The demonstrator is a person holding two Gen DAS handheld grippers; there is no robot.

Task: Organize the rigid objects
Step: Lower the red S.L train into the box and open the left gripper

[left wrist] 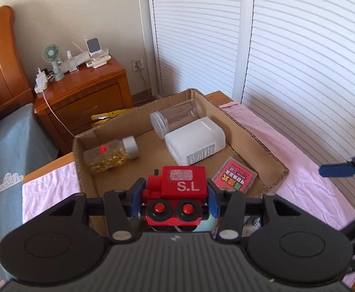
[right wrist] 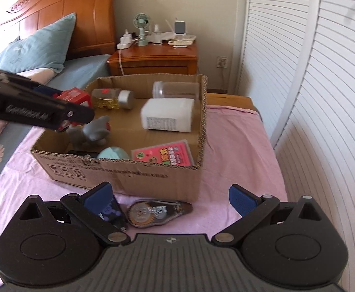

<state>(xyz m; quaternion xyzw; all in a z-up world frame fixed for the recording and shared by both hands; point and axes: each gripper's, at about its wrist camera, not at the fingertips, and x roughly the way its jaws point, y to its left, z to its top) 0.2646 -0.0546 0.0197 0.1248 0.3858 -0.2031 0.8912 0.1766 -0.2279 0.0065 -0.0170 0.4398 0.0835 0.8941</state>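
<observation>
Above the open brown cardboard box [left wrist: 250, 146] on the pink cloth, our left gripper [left wrist: 176, 194] clamps the red toy train [left wrist: 177, 189] between its blue pads, while our right gripper [right wrist: 171, 196] hangs spread wide over the dark teardrop-shaped correction-tape dispenser [right wrist: 158, 213].

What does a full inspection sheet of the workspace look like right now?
Surface: pink cloth over a table, cardboard box on it.
Job's things: red toy train held over the box; inside lie clear jar, white bottle, small jar of yellow pieces, pink card pack, grey toy.
Clutter: correction tape on the cloth outside the box.
Grippers: left gripper shut on the train; right gripper open, empty.
Cables: white cable hanging off the nightstand.
Surroundings: bed, louvred doors.
</observation>
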